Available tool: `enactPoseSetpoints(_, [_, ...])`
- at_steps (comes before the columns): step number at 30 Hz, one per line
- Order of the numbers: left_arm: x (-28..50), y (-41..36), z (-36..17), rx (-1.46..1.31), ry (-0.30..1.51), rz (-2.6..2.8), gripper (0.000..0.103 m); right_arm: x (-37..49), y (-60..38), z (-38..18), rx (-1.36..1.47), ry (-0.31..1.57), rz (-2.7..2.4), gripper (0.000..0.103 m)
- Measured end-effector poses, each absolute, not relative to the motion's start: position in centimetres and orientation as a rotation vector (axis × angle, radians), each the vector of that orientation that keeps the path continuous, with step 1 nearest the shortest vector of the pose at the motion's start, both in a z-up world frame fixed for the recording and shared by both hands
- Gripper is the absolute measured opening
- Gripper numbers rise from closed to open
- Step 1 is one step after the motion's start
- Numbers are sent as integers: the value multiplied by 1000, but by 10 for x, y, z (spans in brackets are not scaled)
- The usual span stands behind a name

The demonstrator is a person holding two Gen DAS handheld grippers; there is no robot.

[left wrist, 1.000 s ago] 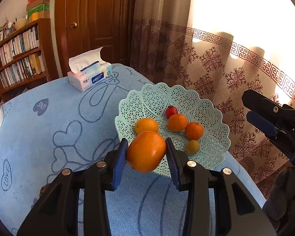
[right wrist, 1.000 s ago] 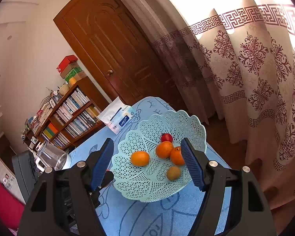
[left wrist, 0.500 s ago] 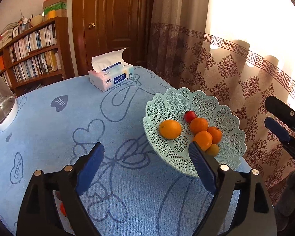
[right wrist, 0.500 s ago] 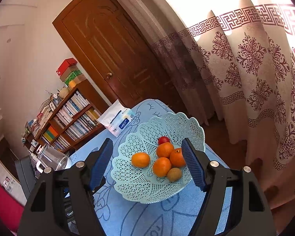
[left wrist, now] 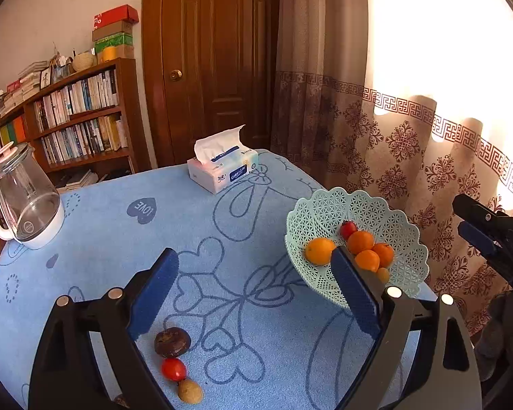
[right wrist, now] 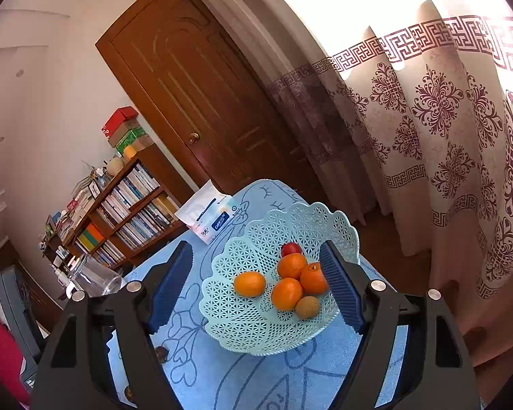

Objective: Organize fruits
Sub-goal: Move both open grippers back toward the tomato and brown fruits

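A mint lattice basket [left wrist: 359,205] stands near the table's right edge and holds several oranges [left wrist: 319,250], a red tomato [left wrist: 348,229] and a brown kiwi [right wrist: 306,306]. My left gripper [left wrist: 253,259] hovers over the blue tablecloth left of the basket, its jaws opening wide with nothing between them. Below it on the cloth lie a dark brown fruit [left wrist: 172,341], a small red tomato [left wrist: 173,369] and a tan fruit [left wrist: 189,391]. My right gripper [right wrist: 256,249] faces the basket [right wrist: 249,328] from above, jaws opening, holding nothing.
A tissue box [left wrist: 222,171] sits at the table's far edge and a glass kettle [left wrist: 24,205] at the far left. Behind are a bookshelf [left wrist: 78,119] and a wooden door [left wrist: 219,61]. A patterned curtain [left wrist: 393,143] hangs close behind the basket.
My left gripper let go of the large orange, which now lies in the basket. It opened wide and drew back up and to the left. The right gripper's jaws widened slightly.
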State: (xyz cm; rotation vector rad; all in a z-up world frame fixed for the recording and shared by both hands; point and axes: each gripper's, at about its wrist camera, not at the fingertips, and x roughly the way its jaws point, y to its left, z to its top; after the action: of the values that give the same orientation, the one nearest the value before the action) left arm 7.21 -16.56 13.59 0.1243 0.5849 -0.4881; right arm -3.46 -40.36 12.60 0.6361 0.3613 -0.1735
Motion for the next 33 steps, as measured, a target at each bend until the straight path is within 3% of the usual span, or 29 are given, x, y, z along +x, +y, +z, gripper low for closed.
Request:
enactPoseSetpoints(7, [70, -137, 148, 100, 560, -449, 91, -37, -402, 129, 637, 339, -173, 89])
enactPoseSetpoints(17, [68, -95, 150, 56, 558, -385, 92, -38, -399, 131, 632, 337, -168, 90])
enactPoseSetpoints(33, [79, -68, 96, 48, 725, -303, 92, -32, -388, 128, 614, 366, -135, 90])
